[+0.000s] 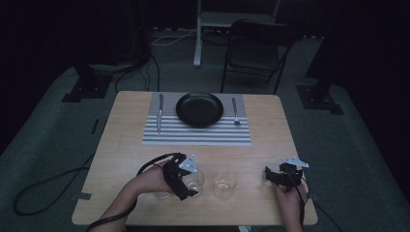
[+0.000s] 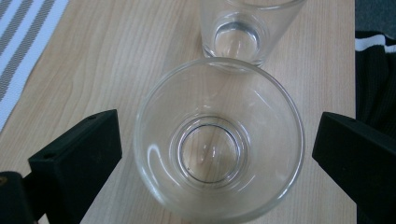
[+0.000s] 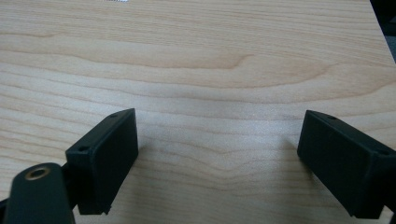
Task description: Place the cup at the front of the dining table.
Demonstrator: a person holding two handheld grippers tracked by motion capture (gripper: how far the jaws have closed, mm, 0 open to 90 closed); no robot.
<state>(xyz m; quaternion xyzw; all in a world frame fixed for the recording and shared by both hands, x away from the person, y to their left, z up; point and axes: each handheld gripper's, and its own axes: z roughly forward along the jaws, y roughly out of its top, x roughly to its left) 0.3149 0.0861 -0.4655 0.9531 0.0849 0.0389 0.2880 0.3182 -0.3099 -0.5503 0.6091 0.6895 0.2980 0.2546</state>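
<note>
Two clear empty glasses stand upright near the table's front edge. My left gripper (image 1: pixel 189 183) is open around the left glass (image 1: pixel 197 180). In the left gripper view this glass (image 2: pixel 219 140) sits between the two black jaws with a gap on each side, and my left gripper (image 2: pixel 217 154) does not touch it. The second glass (image 1: pixel 225 185) (image 2: pixel 245 28) stands just beyond it. My right gripper (image 1: pixel 273 175) rests low at the front right, and it stands open (image 3: pixel 217 154) over bare wood with nothing between its jaws.
A grey striped placemat (image 1: pixel 197 135) lies at the far middle of the wooden table (image 1: pixel 121 145). On it are a black plate (image 1: pixel 199 109), a knife (image 1: pixel 160 113) to its left and a fork (image 1: pixel 235 112) to its right. A folding chair (image 1: pixel 256 48) stands behind the table.
</note>
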